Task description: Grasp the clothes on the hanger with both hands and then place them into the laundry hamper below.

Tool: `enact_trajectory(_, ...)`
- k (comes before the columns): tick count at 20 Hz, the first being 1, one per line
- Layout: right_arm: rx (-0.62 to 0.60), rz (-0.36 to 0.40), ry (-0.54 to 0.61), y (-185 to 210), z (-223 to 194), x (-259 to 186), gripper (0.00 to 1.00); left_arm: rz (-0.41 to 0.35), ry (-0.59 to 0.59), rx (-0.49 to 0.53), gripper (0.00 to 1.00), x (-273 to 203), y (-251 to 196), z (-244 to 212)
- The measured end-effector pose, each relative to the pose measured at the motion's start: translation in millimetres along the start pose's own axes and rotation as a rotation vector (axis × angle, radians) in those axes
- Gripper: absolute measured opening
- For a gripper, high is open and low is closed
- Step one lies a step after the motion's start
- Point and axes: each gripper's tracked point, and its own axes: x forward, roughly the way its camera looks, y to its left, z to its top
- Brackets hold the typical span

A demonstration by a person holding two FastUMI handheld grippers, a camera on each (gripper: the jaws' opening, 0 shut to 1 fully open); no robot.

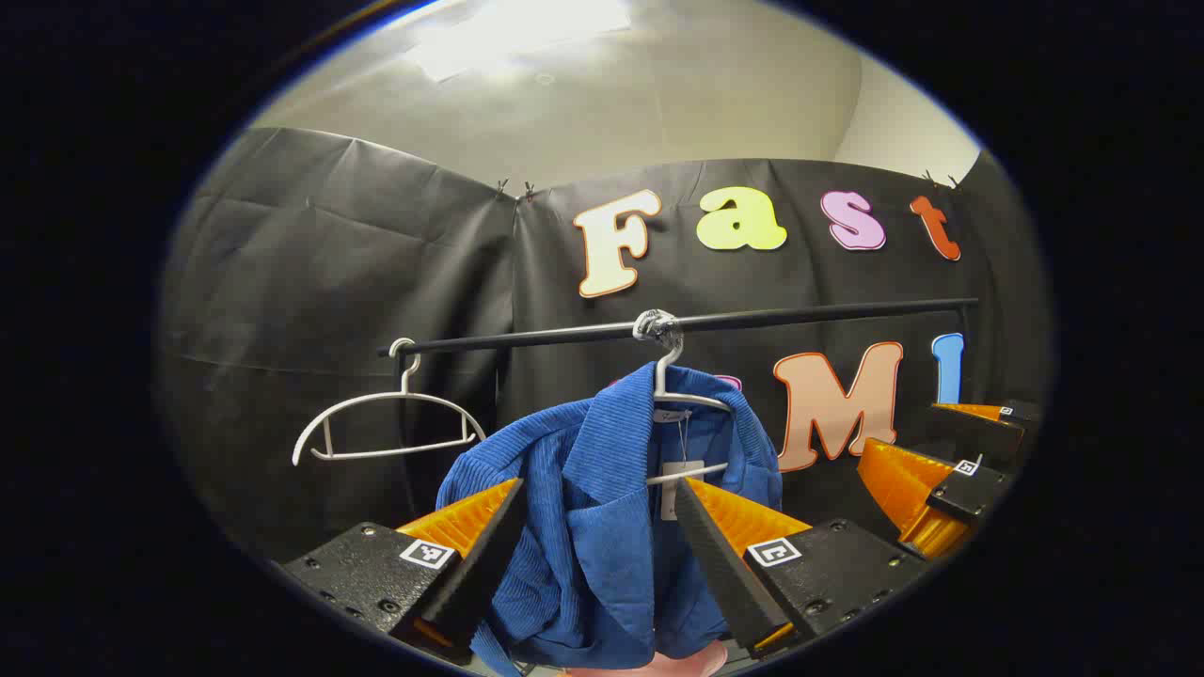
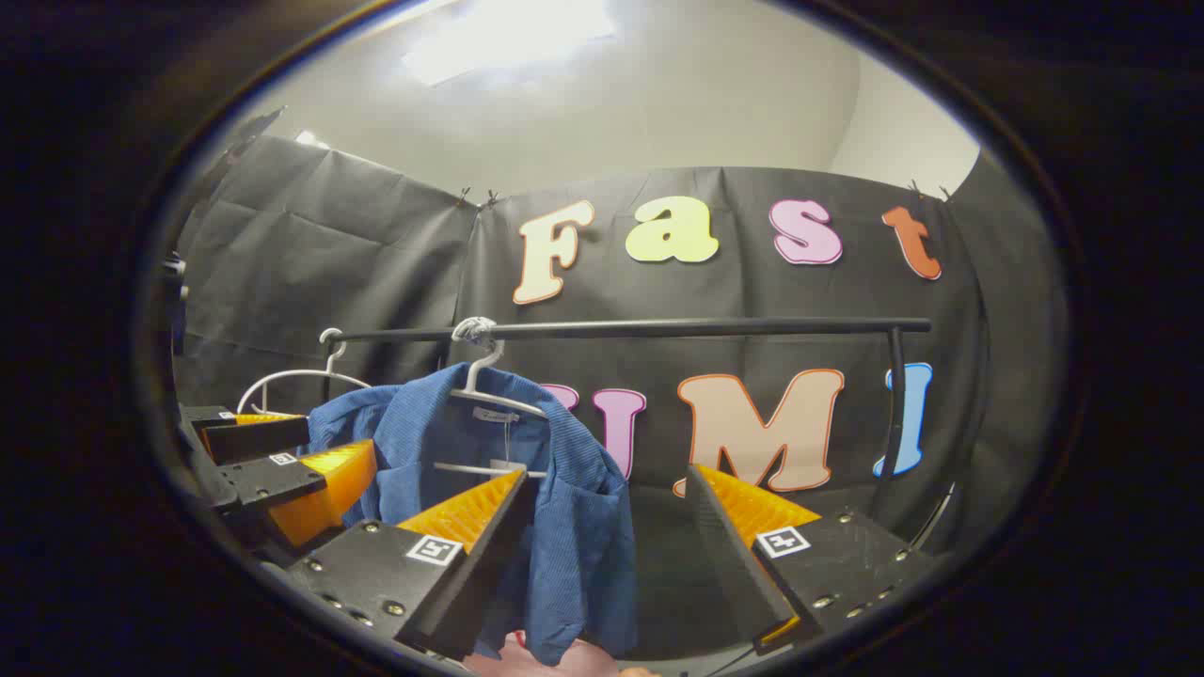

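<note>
Blue corduroy shirt (image 1: 602, 527) hung on white hanger (image 1: 682, 400) from black rail (image 1: 752, 318), collar up, long axis vertical, hem down. Empty hanger (image 1: 386, 423) beside it on rail. Left gripper (image 1: 597, 536) level, facing shirt, fingers apart, shirt between them, no contact visible. Right gripper (image 2: 607, 527) level, fingers apart, shirt beside its left finger (image 2: 470, 555). Pink rim showed below shirt; unclear what.
</note>
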Motion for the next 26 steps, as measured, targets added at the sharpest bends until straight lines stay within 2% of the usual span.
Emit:
enact_trajectory(1, 0.002, 0.002, 0.003, 0, -2, 0, 0.98, 0.003, 0.004, 0.002, 0.96, 2, 1, -1)
enact_trajectory(13, 0.008, 0.027, 0.021, 8, -10, 14, 0.98, 0.038, 0.048, 0.017, 0.96, 11, 5, -15)
enact_trajectory(19, 0.002, 0.019, 0.029, 5, -13, 15, 0.98, 0.023, 0.064, 0.016, 0.98, 18, -4, -24)
enact_trajectory(26, -0.024, -0.006, 0.043, -4, -14, 12, 0.98, 0.036, 0.109, 0.032, 0.97, 39, -20, -55)
